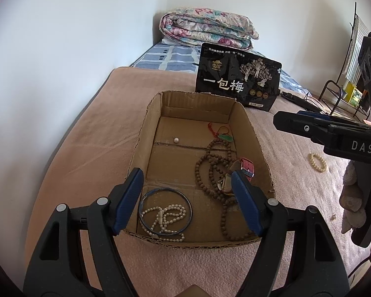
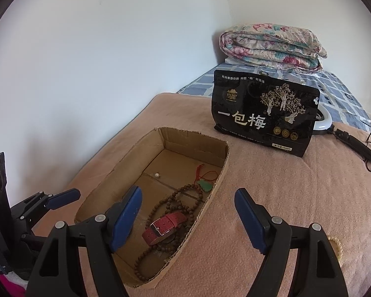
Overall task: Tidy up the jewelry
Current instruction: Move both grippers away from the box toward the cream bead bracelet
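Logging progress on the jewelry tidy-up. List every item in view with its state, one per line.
Left claw: open, empty, over the box.
Right claw: open, empty.
Cardboard box: open-topped, on the blanket.
Wooden bead necklace: in box, tangled.
Red-strap watch: in box, on the beads.
Pearl necklace: in box, inside the blue bangle.
Pearl bracelet: outside box, on blanket.

**Black clamps, blue pads**

Black plastic left gripper (image 1: 186, 199) and matching right gripper (image 2: 188, 219) carry ribbed blue finger pads (image 1: 246, 204) and round silver rivets; white letters "DAS", possibly cut off, mark the right one's side.
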`<control>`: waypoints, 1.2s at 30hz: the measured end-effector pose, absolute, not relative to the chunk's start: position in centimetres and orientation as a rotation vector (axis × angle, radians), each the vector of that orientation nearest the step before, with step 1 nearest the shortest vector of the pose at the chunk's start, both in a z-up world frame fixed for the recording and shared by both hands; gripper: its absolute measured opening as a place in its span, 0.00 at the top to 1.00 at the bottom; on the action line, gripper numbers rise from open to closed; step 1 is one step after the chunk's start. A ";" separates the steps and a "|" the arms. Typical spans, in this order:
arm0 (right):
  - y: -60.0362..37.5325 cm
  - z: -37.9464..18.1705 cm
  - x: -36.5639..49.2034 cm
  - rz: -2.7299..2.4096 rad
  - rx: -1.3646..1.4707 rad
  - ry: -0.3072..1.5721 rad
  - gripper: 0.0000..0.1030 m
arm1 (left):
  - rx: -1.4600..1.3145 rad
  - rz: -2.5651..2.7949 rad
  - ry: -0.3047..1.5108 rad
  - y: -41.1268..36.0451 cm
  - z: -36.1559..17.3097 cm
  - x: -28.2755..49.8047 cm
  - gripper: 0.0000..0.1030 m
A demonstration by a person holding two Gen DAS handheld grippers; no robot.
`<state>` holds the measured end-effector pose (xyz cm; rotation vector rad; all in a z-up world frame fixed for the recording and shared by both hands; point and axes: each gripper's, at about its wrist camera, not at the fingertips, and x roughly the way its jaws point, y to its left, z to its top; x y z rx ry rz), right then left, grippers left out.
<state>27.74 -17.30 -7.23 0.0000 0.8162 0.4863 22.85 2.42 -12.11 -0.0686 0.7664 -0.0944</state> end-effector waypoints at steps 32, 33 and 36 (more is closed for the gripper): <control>-26.5 -4.3 24.5 0.331 0.042 0.748 0.00 | -0.010 -0.157 0.725 -2.6 -8.9 20.6 0.26; -27.0 -4.2 24.4 0.324 0.045 0.747 0.00 | -0.009 -0.161 0.725 -2.9 -8.8 20.5 0.26; -28.4 -4.1 24.0 0.304 0.053 0.746 0.00 | -0.007 -0.177 0.725 -3.8 -8.7 20.4 0.26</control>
